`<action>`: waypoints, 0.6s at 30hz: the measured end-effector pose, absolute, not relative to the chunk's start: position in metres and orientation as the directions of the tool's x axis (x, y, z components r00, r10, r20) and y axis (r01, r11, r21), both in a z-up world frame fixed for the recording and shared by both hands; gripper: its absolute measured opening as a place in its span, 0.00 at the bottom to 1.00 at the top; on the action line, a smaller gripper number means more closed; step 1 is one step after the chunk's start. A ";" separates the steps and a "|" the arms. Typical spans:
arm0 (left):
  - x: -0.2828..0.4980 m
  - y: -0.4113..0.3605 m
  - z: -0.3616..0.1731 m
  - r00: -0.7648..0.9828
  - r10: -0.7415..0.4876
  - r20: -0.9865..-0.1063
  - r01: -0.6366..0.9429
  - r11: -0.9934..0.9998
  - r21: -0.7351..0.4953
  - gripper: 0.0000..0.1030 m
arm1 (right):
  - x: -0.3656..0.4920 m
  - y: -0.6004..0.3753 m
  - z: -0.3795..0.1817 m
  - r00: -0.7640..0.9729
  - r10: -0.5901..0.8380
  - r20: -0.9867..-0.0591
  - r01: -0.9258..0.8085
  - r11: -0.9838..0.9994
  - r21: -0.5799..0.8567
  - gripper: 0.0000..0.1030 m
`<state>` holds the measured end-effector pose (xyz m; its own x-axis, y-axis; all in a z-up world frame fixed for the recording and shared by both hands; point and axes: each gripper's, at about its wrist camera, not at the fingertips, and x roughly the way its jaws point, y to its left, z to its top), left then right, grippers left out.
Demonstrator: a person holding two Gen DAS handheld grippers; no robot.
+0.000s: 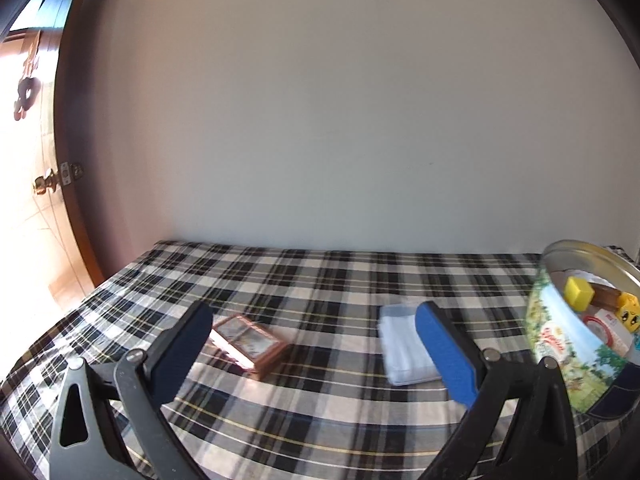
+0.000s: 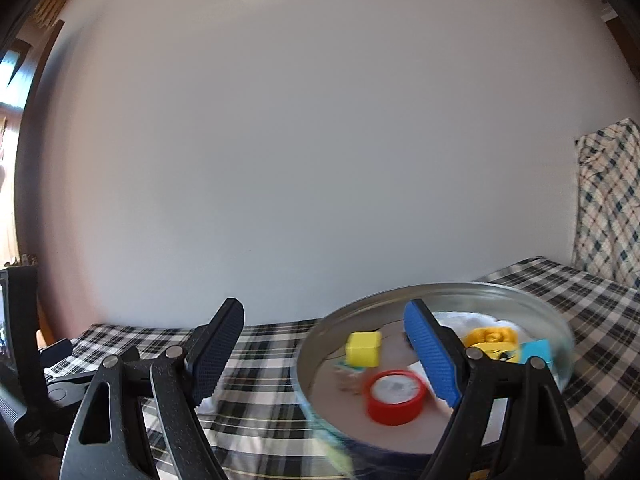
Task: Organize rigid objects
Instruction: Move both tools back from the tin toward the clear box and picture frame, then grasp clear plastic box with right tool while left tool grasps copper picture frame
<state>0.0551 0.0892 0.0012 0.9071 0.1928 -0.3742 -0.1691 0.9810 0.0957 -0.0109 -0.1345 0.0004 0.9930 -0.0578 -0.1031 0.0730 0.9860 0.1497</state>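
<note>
Round tin (image 2: pixel 436 364) – on the plaid cloth (image 1: pixel 320 280) at its right side, holding a yellow block (image 2: pixel 363 349), red lid (image 2: pixel 396 397) and blue piece (image 2: pixel 536 354). Wooden box (image 1: pixel 252 346) and folded white cloth (image 1: pixel 402 350) – lying apart, mid-table. Left gripper (image 1: pixel 316 344) – jaws spread, nothing between. Right gripper (image 2: pixel 320 352) – jaws spread, one finger over the tin, gripping nothing.

— Inspector A: Premises read as a private home, most likely a bedroom. A plaid bedcover (image 1: pixel 320 280) lies flat against a plain white wall (image 1: pixel 340 100).

— Inspector B: Agreed. At the left stands a wooden door (image 1: pixel 68 128) with a brass knob (image 1: pixel 45 184), sunlit floor beyond it. A checked garment (image 2: pixel 608 200) hangs at the far right. A small framed picture (image 1: pixel 250 344) and folded white cloth (image 1: pixel 404 348) lie on the cover.
</note>
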 end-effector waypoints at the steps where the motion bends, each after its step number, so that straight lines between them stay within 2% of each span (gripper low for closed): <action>1: 0.056 0.094 0.001 0.902 0.203 -0.381 -0.181 0.979 0.093 1.00 | -0.009 -0.130 0.000 0.993 -0.050 -0.107 0.066 0.987 0.148 0.82; 10: 0.077 0.161 -0.003 0.825 0.320 -0.466 -0.327 0.943 0.069 1.00 | 0.022 -0.086 -0.005 0.980 0.044 -0.193 -0.020 0.992 0.121 0.82; 18: 0.092 0.226 -0.010 0.720 0.401 -0.567 -0.490 0.872 -0.005 1.00 | 0.074 -0.042 -0.015 0.929 0.105 -0.354 -0.085 0.994 0.072 0.82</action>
<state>0.0917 0.2255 -0.0104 0.7197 0.4011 -0.5666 -0.4899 0.8717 -0.0052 0.0741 -0.0425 -0.0153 0.9294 0.1047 -0.3538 -0.0845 0.9938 0.0719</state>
